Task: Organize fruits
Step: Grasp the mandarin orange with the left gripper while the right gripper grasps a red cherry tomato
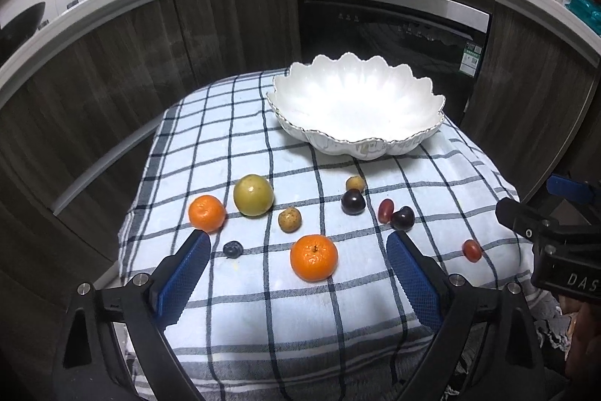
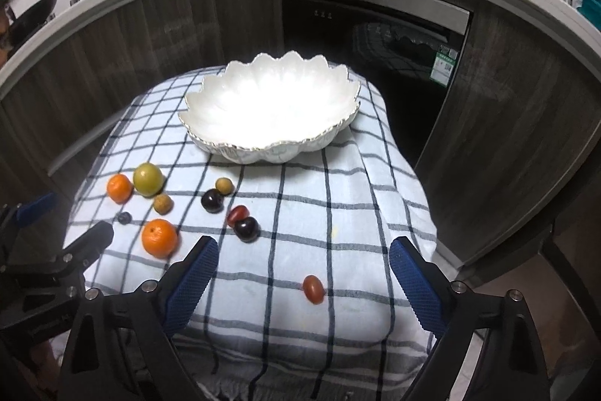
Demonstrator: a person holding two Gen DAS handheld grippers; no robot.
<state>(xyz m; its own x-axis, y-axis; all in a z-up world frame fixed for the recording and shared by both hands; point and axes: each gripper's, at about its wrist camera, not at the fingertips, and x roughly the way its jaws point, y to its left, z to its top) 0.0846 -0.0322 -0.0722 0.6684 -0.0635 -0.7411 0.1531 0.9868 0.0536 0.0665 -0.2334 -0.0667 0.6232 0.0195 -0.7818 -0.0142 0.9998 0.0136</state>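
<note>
Altogether – two oranges (image 1: 313, 257), two cherries (image 1: 353, 201), two longans (image 1: 289, 219), perhaps.

wrist views facing bowl (image 1: 357, 108), shared cloth (image 2: 300, 213)

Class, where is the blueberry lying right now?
The blueberry lies on the checked cloth, just inside the left gripper's left finger, below the small orange.

Two oranges (image 1: 314, 257), a green fruit (image 1: 253, 195), dark plums (image 1: 353, 202) and small fruits lie scattered — scalloped white bowl (image 1: 375, 138) behind.
</note>
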